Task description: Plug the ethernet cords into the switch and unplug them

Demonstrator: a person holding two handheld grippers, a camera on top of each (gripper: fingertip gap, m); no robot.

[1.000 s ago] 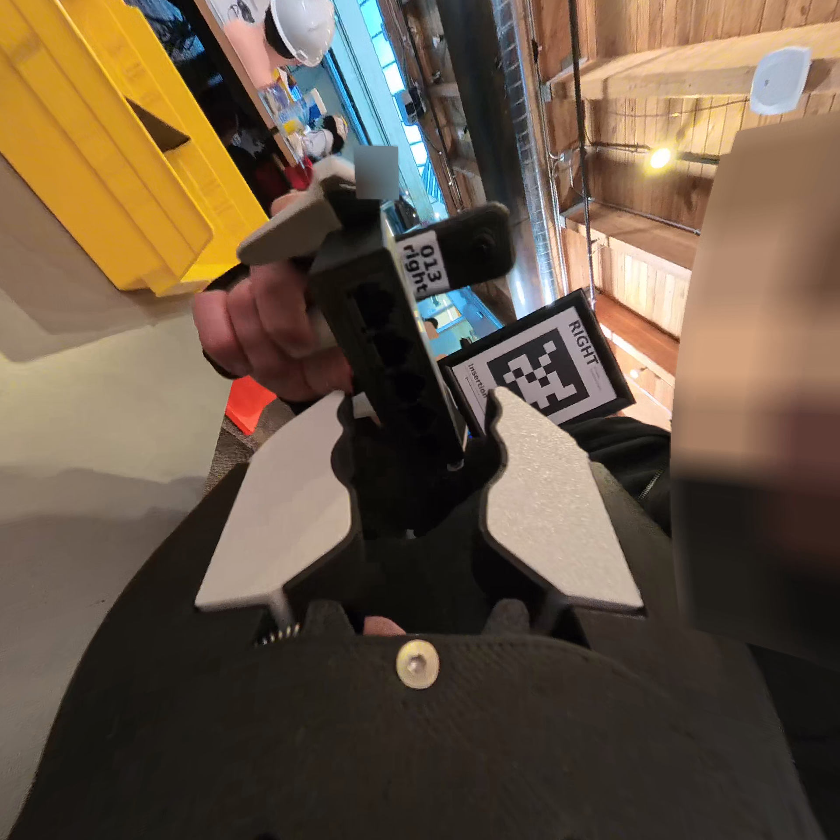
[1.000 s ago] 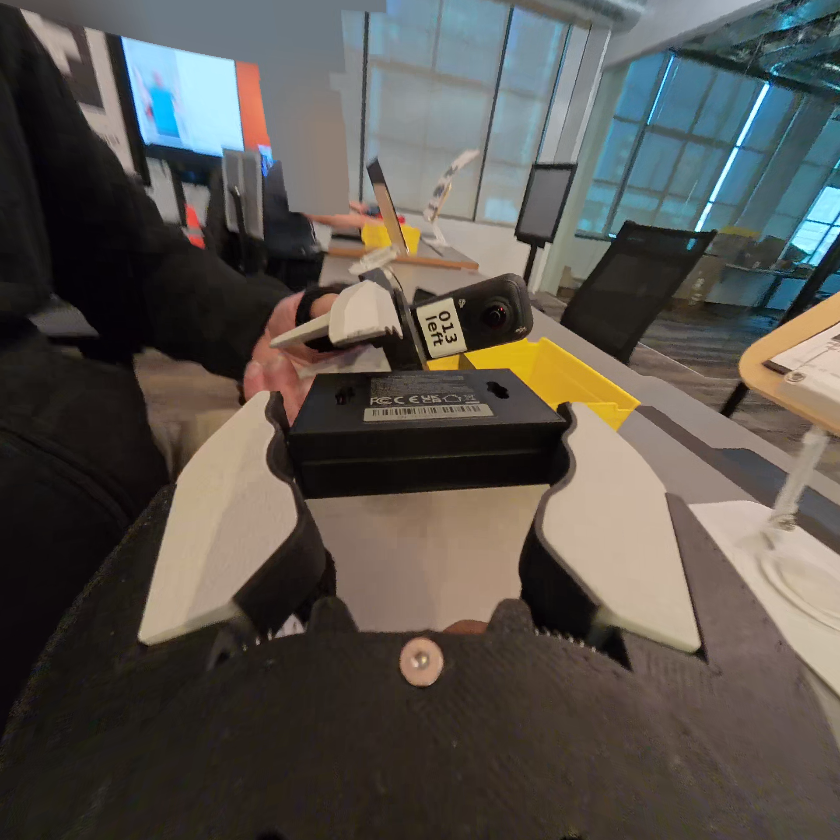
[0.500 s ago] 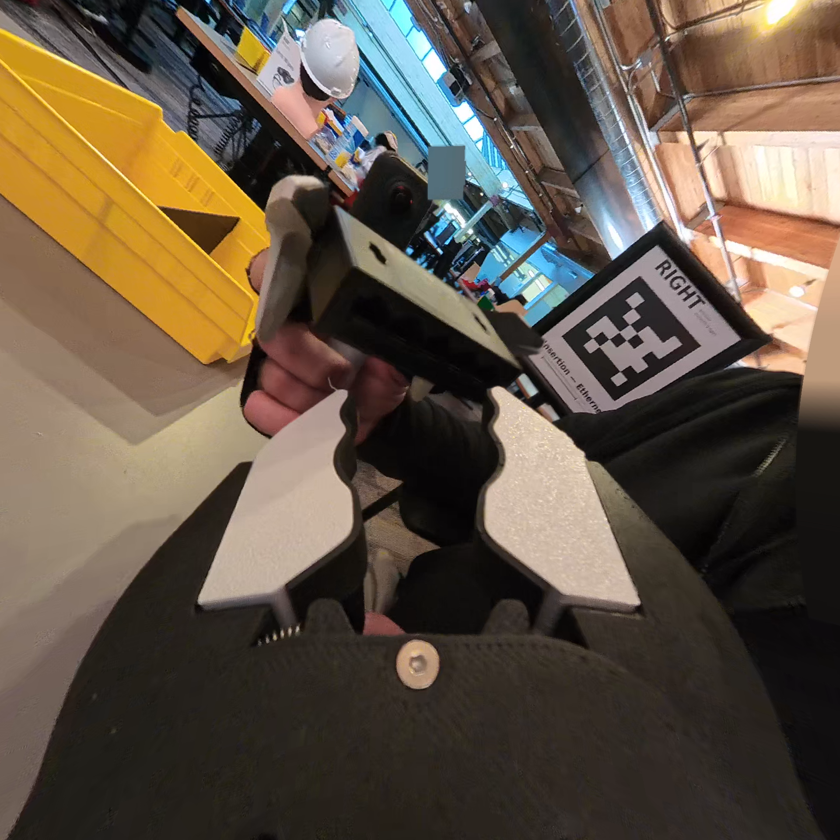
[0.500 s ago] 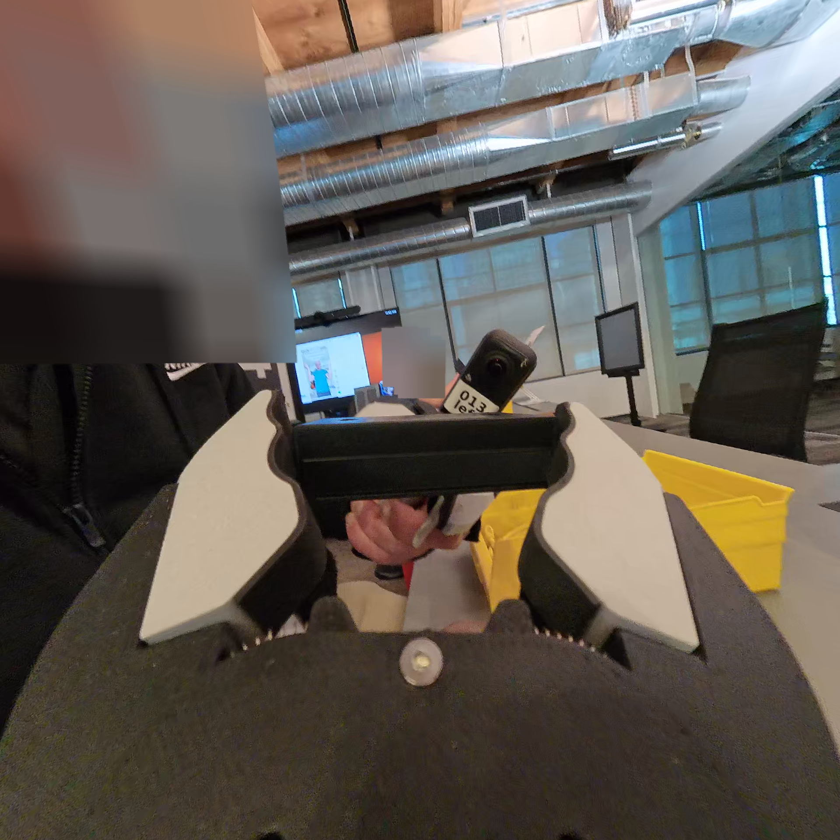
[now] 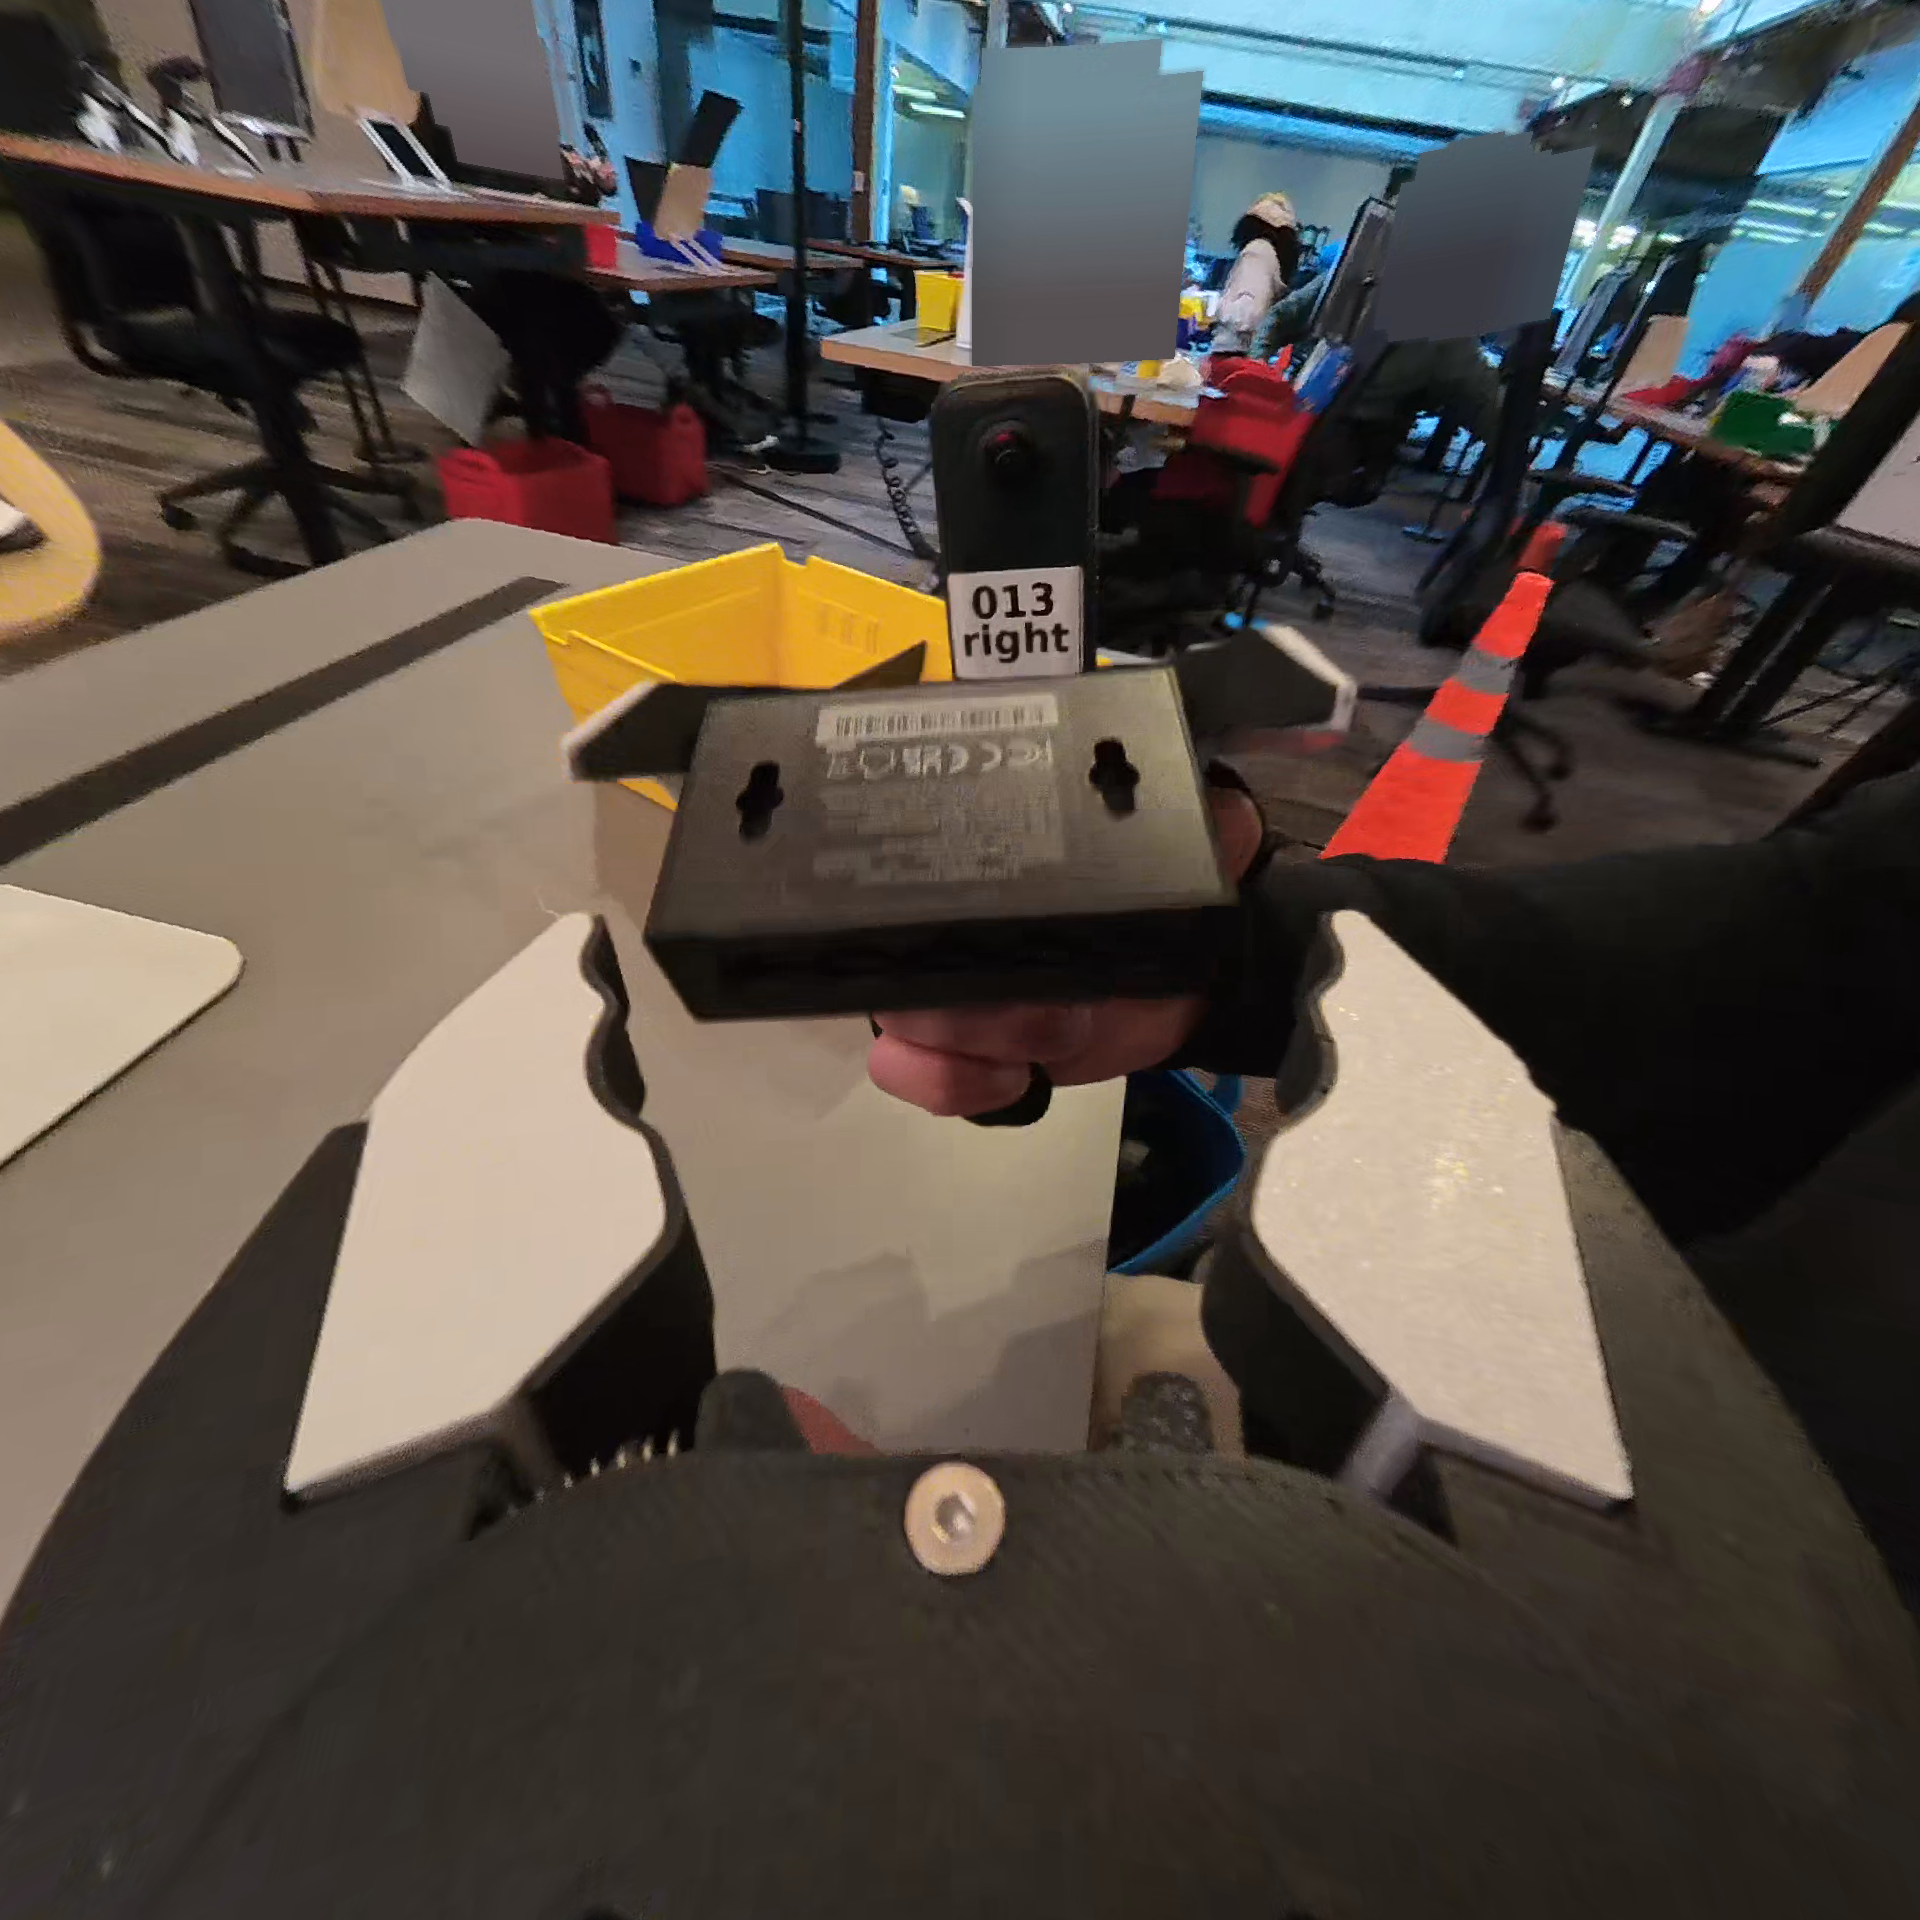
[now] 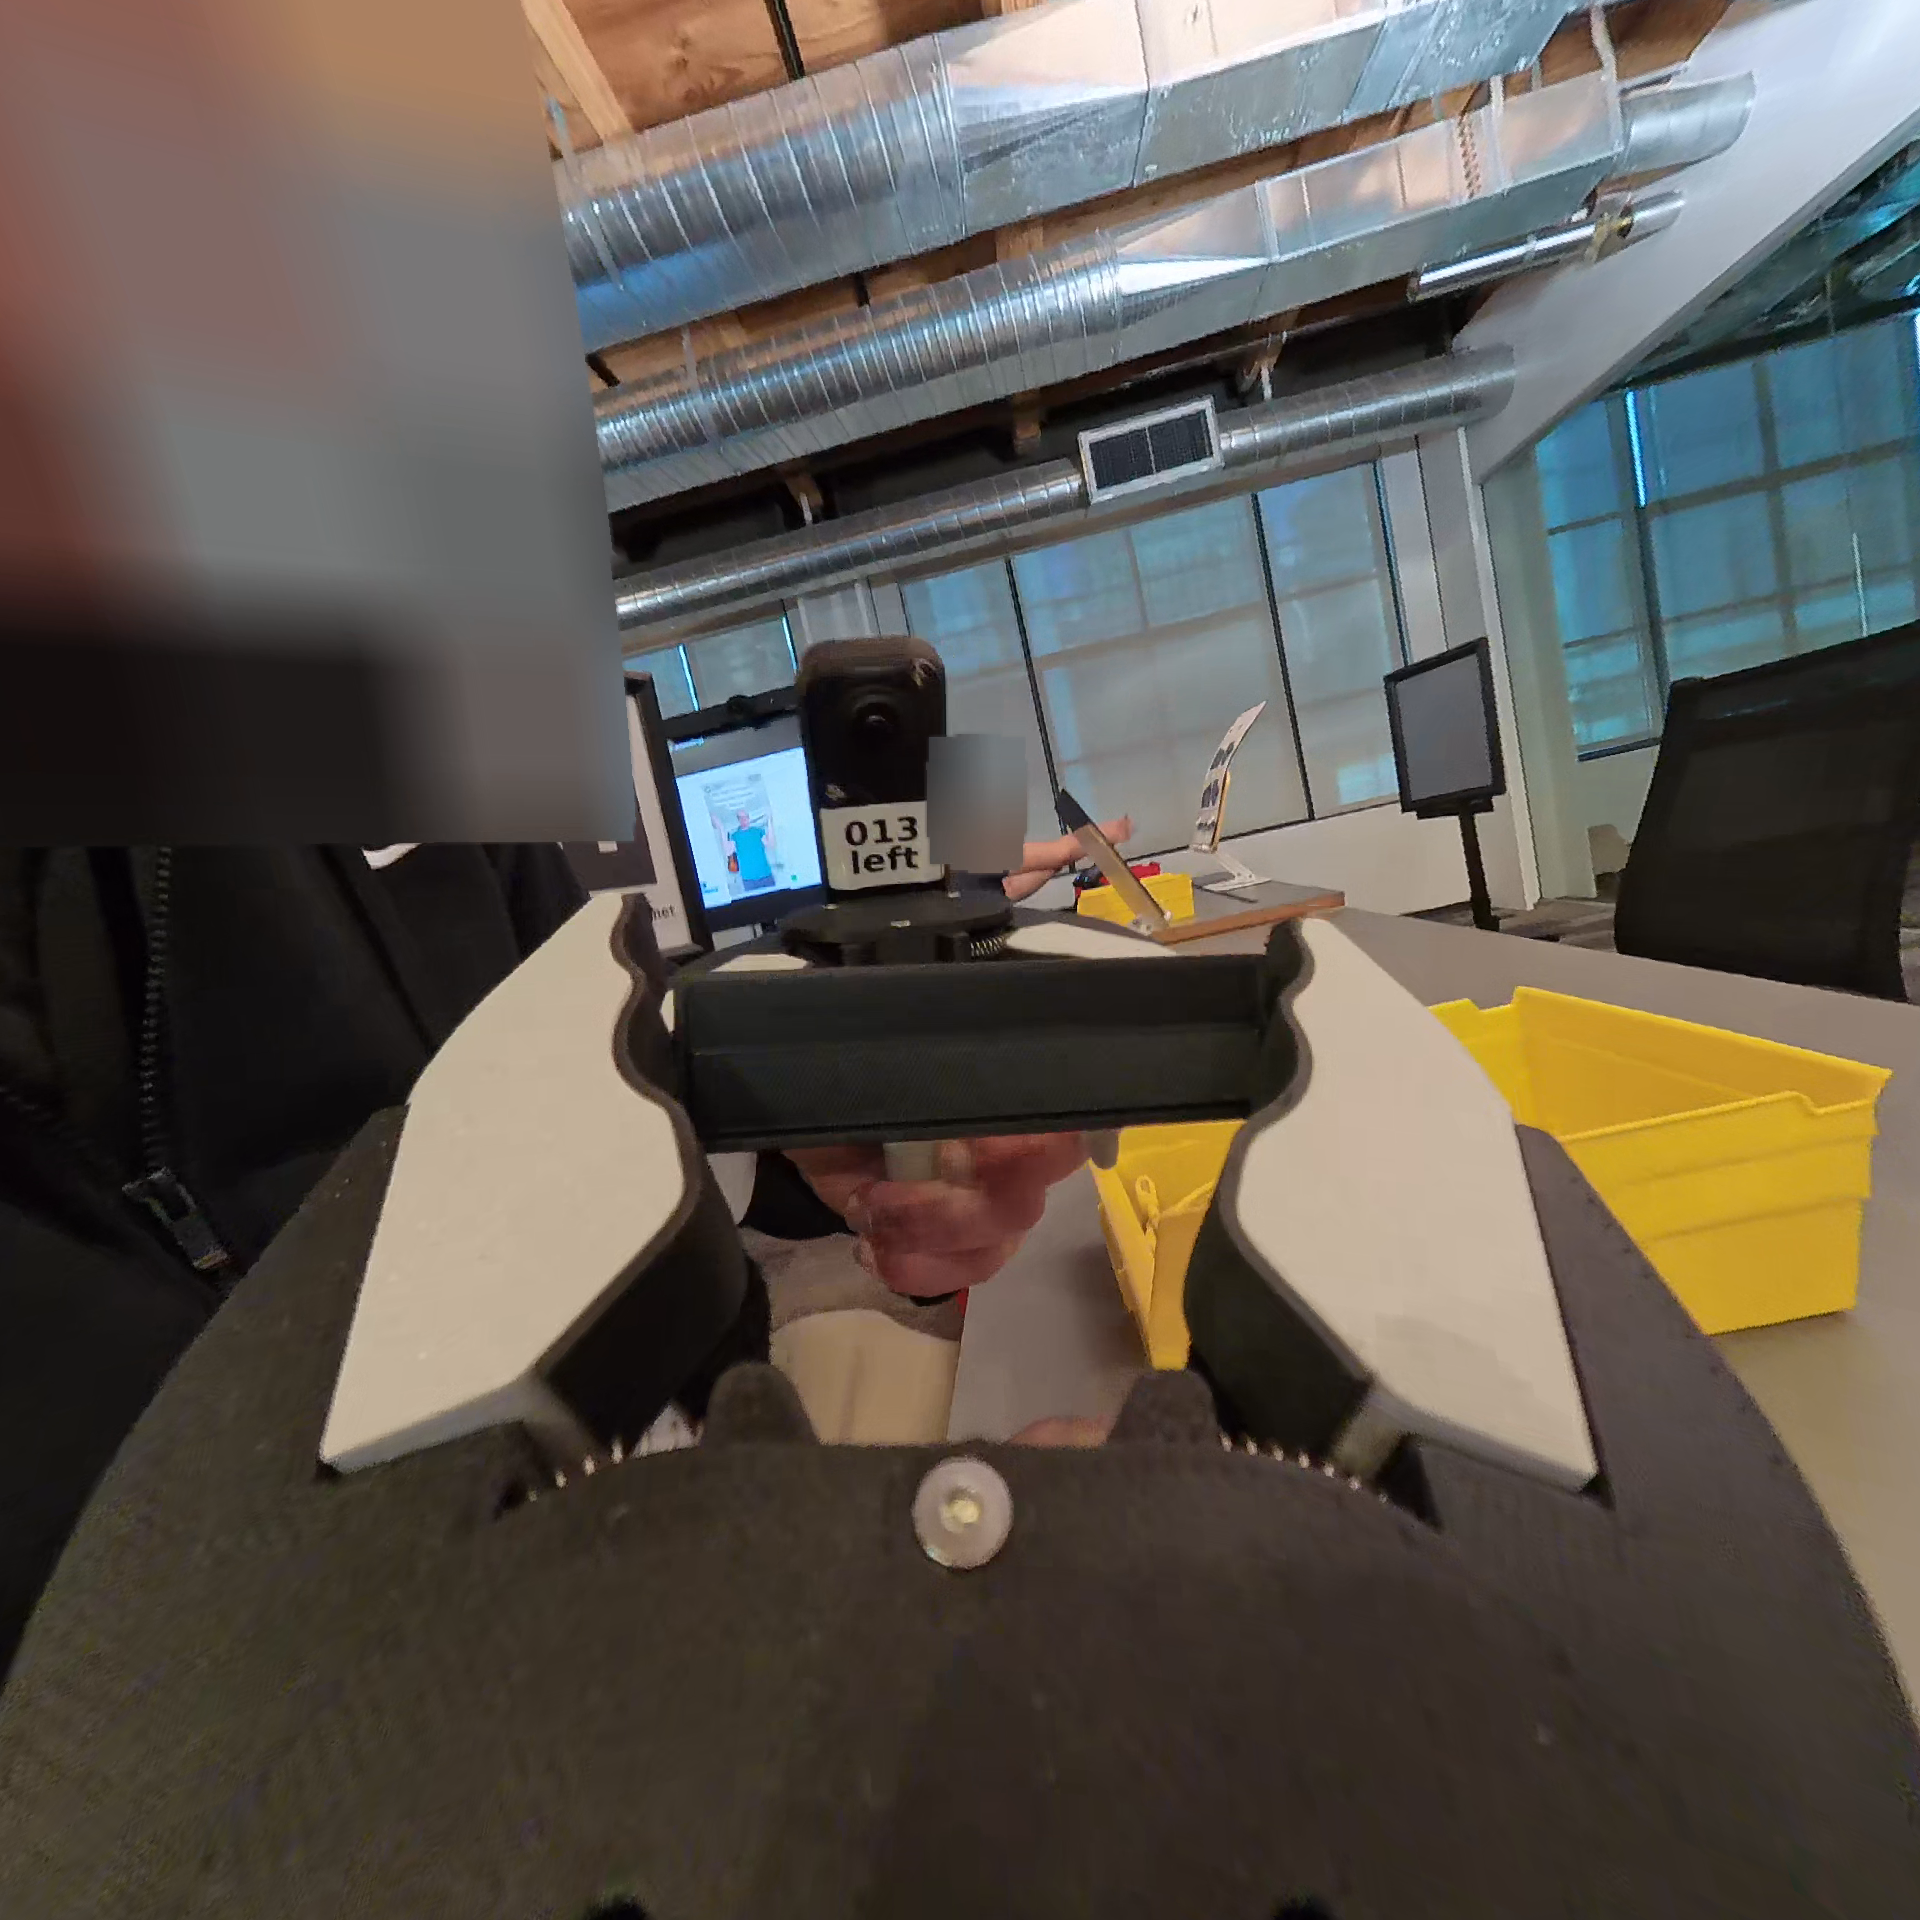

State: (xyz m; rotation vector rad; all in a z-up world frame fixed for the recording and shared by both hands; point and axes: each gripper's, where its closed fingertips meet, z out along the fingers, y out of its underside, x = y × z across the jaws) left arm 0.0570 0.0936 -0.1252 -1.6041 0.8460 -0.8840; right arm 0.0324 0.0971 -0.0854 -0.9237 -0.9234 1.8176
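A yellow bin (image 5: 717, 634) stood on the grey tabletop (image 5: 312, 831), with a white mat (image 5: 83, 997) near its left edge. Beyond, an orange traffic cone (image 5: 1455, 727) and red crates (image 5: 530, 483) sat on the floor.

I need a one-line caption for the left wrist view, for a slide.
Open left gripper faces the black plastic switch, underside up, clamped in the right gripper before a yellow plastic bin.
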